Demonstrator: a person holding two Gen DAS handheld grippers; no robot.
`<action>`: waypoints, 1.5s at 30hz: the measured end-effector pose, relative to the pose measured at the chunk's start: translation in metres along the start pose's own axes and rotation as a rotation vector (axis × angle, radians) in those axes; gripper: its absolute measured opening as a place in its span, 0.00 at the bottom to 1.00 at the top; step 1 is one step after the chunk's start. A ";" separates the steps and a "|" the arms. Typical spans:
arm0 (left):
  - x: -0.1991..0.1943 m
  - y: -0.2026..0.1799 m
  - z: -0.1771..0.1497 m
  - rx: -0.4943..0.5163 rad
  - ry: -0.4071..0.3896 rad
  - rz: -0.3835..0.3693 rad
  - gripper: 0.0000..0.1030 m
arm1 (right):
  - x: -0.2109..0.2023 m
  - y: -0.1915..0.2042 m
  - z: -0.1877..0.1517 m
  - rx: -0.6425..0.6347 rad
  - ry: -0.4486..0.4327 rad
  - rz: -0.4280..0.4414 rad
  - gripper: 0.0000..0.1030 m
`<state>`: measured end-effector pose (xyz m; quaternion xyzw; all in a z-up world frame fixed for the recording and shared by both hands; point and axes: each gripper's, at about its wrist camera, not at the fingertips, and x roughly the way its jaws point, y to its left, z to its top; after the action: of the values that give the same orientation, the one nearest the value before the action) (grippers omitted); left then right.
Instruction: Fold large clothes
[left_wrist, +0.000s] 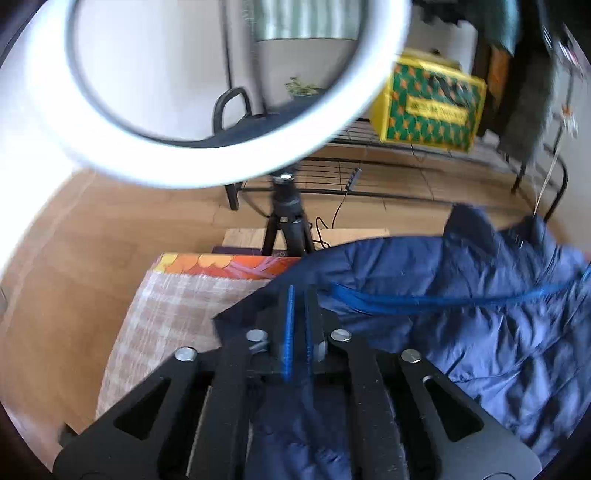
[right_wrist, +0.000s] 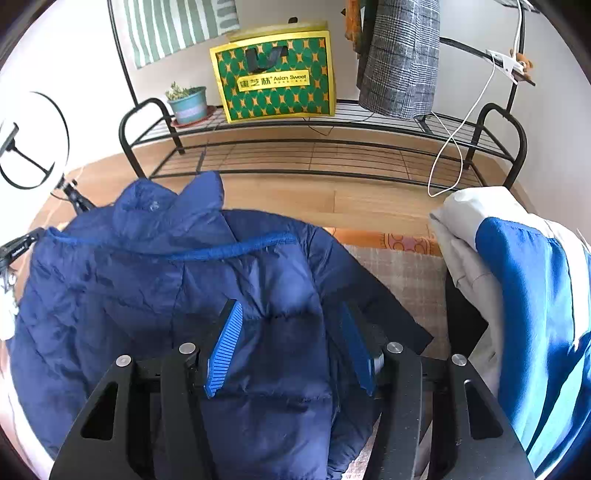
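Your left gripper (left_wrist: 299, 314) pinches the edge of a navy puffer jacket (right_wrist: 177, 295) while your right gripper (right_wrist: 291, 343) hovers over it with jaws spread.

The jacket lies on a checked cloth (right_wrist: 399, 273) covering the work surface, collar pointing away from you toward a black wire rack (right_wrist: 332, 155), a bright blue zipper line crossing its chest. Your left jaws are pressed nearly together on a dark fold of fabric at the jacket's left side, probably so you can carry that side across the body. Your right jaws stand wide apart above the middle of the jacket, gripping nothing, likely ready to steady or catch the fabric. A white and blue garment (right_wrist: 517, 295) sits heaped to the right, apart from the jacket. A ring light (left_wrist: 207, 147) on a tripod stands beyond the left edge.
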<state>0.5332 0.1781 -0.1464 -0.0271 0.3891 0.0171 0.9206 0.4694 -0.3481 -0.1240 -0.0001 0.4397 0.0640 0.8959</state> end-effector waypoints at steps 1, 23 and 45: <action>-0.005 0.008 0.001 -0.022 0.002 -0.035 0.22 | 0.001 0.000 0.001 0.000 0.000 0.002 0.53; -0.023 -0.038 -0.007 0.247 -0.109 0.139 0.02 | -0.009 0.015 0.016 -0.028 -0.122 -0.084 0.02; -0.005 -0.074 -0.011 0.285 -0.184 0.381 0.30 | 0.023 0.011 0.035 -0.107 -0.047 -0.330 0.08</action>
<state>0.5262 0.1035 -0.1476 0.1783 0.3004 0.1374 0.9269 0.5095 -0.3322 -0.1205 -0.1183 0.4088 -0.0605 0.9029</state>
